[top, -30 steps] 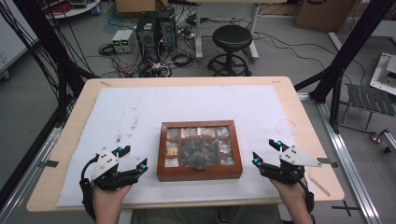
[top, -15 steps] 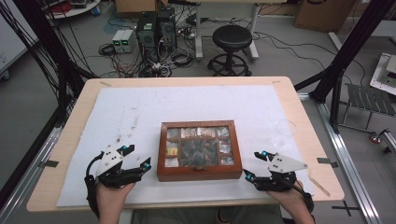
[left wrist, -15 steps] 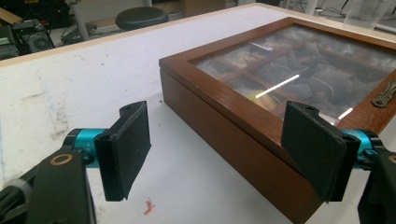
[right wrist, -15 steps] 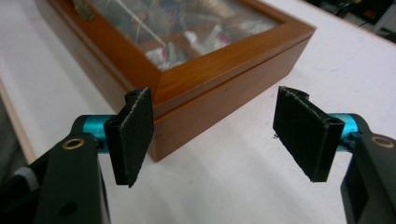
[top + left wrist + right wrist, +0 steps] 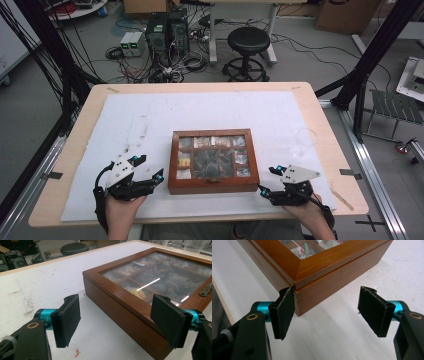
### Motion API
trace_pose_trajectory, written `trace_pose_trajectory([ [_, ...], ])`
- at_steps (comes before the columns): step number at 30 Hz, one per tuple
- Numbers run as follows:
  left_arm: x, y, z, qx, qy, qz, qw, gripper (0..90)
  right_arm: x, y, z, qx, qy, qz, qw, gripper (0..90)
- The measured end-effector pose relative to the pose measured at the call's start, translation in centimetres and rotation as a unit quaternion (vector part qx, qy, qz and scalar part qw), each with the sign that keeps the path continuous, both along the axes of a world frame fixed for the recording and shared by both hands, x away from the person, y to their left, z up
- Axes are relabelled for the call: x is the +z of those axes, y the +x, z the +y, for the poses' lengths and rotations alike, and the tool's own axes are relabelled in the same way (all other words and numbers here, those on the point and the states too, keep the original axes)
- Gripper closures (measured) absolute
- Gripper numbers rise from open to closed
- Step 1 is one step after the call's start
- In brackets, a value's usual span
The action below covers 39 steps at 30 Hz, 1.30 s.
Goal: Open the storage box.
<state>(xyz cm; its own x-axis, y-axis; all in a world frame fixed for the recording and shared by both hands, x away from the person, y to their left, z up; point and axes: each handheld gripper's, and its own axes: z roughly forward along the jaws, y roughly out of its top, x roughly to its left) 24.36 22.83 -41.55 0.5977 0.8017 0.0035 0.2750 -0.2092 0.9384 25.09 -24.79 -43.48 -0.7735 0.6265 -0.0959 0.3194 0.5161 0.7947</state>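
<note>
A brown wooden box [image 5: 214, 160] with a glass lid lies shut on the white sheet at mid-table; small packets show in its compartments. My left gripper [image 5: 150, 167] rests open just left of the box's near left corner, apart from it. In the left gripper view the jaws [image 5: 117, 320] stand wide with the box's side [image 5: 112, 297] ahead and a metal latch [image 5: 205, 288] at right. My right gripper [image 5: 267, 180] is open at the box's near right corner. In the right gripper view [image 5: 328, 315] that corner [image 5: 312, 290] lies just beyond the left pad [image 5: 284, 315].
A white sheet [image 5: 150, 125] covers most of the wooden table [image 5: 340, 165]. A clear plastic cup [image 5: 305, 136] stands right of the box. A stool [image 5: 248, 40], computers and cables are on the floor beyond the far edge.
My right gripper has shifted left and toward the near edge, closer to the box's near right corner. The left gripper has edged slightly right toward the box. The box has not moved.
</note>
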Motion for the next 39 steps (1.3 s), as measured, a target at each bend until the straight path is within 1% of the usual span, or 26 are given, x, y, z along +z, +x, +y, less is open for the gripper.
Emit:
trace_pose_trajectory([
  [4, 0.1, 0.0, 0.0, -0.005, 0.002, -0.002, 1.0, 23.9, 0.1, 0.0, 0.1, -0.002, 0.001, 0.003, 1.0, 30.5],
  [7, 0.1, 0.0, -0.1, -0.011, 0.0, -0.002, 0.9999, 23.9, 0.2, -0.1, 0.2, -0.006, 0.006, -0.002, 1.0, 30.5],
  [8, 0.1, 0.0, 0.0, -0.019, 0.002, -0.003, 0.9998, 23.9, 0.3, -0.1, 0.2, -0.007, 0.007, -0.005, 0.9999, 30.5],
  [9, 0.1, 0.0, 0.0, -0.019, 0.002, -0.003, 0.9998, 23.9, 0.3, -0.1, 0.2, -0.007, 0.007, -0.005, 0.9999, 30.5],
  [10, 0.1, 0.0, 0.1, -0.025, 0.005, -0.004, 0.9997, 23.9, 0.4, -0.1, 0.3, -0.007, 0.009, -0.011, 0.9999, 30.6],
  [12, 0.0, 0.1, 0.3, -0.056, 0.001, -0.001, 0.9985, 23.9, 0.4, -0.2, 0.4, -0.009, 0.01, -0.017, 0.9998, 30.6],
  [13, 0.0, 0.1, 0.3, -0.056, 0.001, -0.001, 0.9985, 23.9, 0.5, -0.2, 0.4, -0.009, 0.011, -0.019, 0.9997, 30.6],
  [14, 0.0, 0.1, 0.6, -0.082, 0.002, 0.004, 0.9966, 24.2, 0.5, -0.2, 0.4, -0.009, 0.012, -0.02, 0.9997, 30.5],
  [15, -0.1, 0.1, 0.7, -0.096, 0.005, 0.009, 0.9953, 24.6, 0.5, -0.2, 0.4, -0.009, 0.013, -0.02, 0.9997, 30.6],
  [16, -0.2, 0.1, 0.8, -0.112, 0.012, 0.014, 0.9935, 24.6, 0.5, -0.2, 0.4, -0.008, 0.013, -0.019, 0.9997, 30.5],
  [18, -0.4, 0.0, 0.9, -0.133, 0.026, 0.019, 0.9906, 24.9, 0.5, -0.2, 0.4, -0.01, 0.015, -0.018, 0.9997, 30.5],
  [19, -0.4, 0.0, 0.9, -0.133, 0.026, 0.019, 0.9906, 24.9, 0.5, -0.2, 0.4, -0.01, 0.015, -0.018, 0.9997, 30.5],
  [20, -0.7, 0.0, 0.6, -0.157, 0.035, 0.024, 0.9866, 24.9, 0.5, -0.1, 0.4, -0.008, 0.016, -0.017, 0.9997, 30.5],
  [21, -0.9, 0.0, 0.4, -0.169, 0.04, 0.028, 0.9845, 24.9, 0.5, -0.1, 0.4, -0.008, 0.018, -0.017, 0.9997, 30.5],
  [23, -1.2, 0.1, -0.2, -0.185, 0.053, 0.038, 0.9805, 24.9, 0.6, -0.1, 0.4, -0.007, 0.02, -0.017, 0.9996, 30.5],
  [24, -1.2, 0.1, -0.2, -0.185, 0.053, 0.038, 0.9805, 24.9, 0.6, -0.1, 0.4, -0.008, 0.02, -0.016, 0.9996, 30.5],
  [25, -1.4, 0.1, -0.5, -0.186, 0.065, 0.041, 0.9795, 24.9, 0.6, -0.1, 0.4, -0.008, 0.02, -0.016, 0.9996, 30.5],
  [26, -1.5, 0.2, -0.9, -0.172, 0.078, 0.041, 0.9812, 25.3, 0.6, -0.1, 0.4, -0.008, 0.022, -0.018, 0.9996, 30.5],
  [27, -1.5, 0.2, -0.9, -0.172, 0.078, 0.041, 0.9812, 25.2, 0.6, -0.1, 0.4, -0.008, 0.022, -0.018, 0.9996, 30.5],
  [29, -1.7, 0.4, -1.4, -0.157, 0.075, 0.039, 0.984, 25.3, 0.6, -0.1, 0.4, -0.007, 0.021, -0.017, 0.9996, 30.5],
  [31, -1.7, 0.5, -1.7, -0.155, 0.074, 0.035, 0.9845, 26.5, 0.6, 0.0, 0.4, -0.004, 0.023, -0.015, 0.9996, 30.4],
  [34, -1.8, 0.5, -1.8, -0.16, 0.074, 0.031, 0.9839, 26.6, 0.5, 0.0, 0.4, -0.001, 0.023, -0.014, 0.9996, 30.1],
  [36, -1.7, 0.6, -1.9, -0.161, 0.07, 0.029, 0.9841, 26.6, 0.5, 0.0, 0.3, 0.0, 0.024, -0.015, 0.9996, 29.7],
  [38, -1.7, 0.5, -2.1, -0.162, 0.075, 0.023, 0.9838, 26.6, 0.5, 0.0, 0.2, 0.007, 0.032, -0.015, 0.9994, 28.8],
  [39, -1.6, 0.5, -2.2, -0.164, 0.079, 0.019, 0.9832, 26.8, 0.6, -0.1, 0.1, 0.01, 0.037, -0.015, 0.9992, 28.7],
])
